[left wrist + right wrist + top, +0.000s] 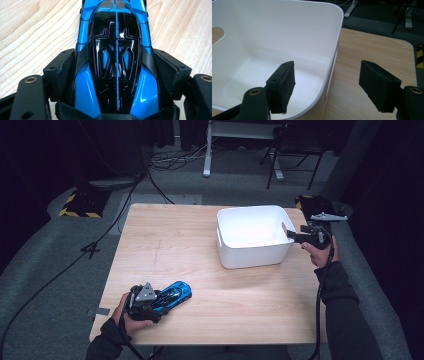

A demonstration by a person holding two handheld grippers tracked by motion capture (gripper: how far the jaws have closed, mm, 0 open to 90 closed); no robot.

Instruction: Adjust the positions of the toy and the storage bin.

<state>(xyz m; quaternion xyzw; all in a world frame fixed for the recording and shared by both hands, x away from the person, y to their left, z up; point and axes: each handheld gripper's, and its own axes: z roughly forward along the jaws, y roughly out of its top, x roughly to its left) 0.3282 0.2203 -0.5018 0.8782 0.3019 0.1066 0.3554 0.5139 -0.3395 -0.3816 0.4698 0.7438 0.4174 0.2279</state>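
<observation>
While the left gripper (161, 298) clamps the blue toy car (175, 294) on the table's (200, 245) near left corner, the right gripper (325, 85) straddles the white bin's (252, 255) rim, jaws apart. The bin lies empty; lifting and depositing the car presumably remain.

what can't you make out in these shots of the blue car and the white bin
- Rear of the glossy blue and black toy car: left gripper view, cut by the bottom edge and covered by the left tongs clamped on its sides.
- Car's wheels: high view, too small; the left tongs and hand cover its rear.
- Near wall of the white plastic bin: right gripper view, cut by the bottom edge, with the open right tongs straddling its rim.
</observation>
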